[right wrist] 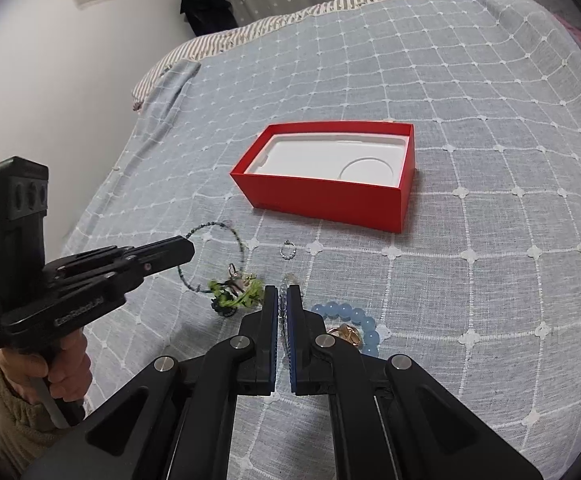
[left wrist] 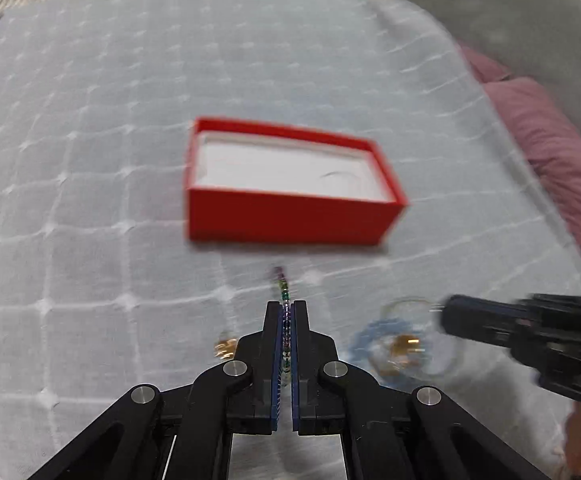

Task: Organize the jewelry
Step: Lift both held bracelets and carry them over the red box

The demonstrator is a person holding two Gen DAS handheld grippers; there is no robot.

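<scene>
An open red box (left wrist: 290,216) with a white insert lies on the quilted bed; it also shows in the right wrist view (right wrist: 330,196). My left gripper (left wrist: 288,305) is shut on a thin multicoloured bead strand (left wrist: 284,288), which hangs as a loop with a green charm (right wrist: 234,294) below it in the right wrist view. My right gripper (right wrist: 282,292) is shut on a clear bead bracelet (right wrist: 288,280), just above the bed. A light-blue bead bracelet (right wrist: 350,316) and a gold ring (right wrist: 348,334) lie right of its fingers. A small bead ring (right wrist: 287,250) lies before the box.
The grey-blue quilted cover (right wrist: 470,160) spreads all around the box. A pink pillow (left wrist: 550,152) lies at the right edge of the bed. A white wall (right wrist: 50,80) stands to the left. A small gold piece (left wrist: 224,348) lies left of my left fingers.
</scene>
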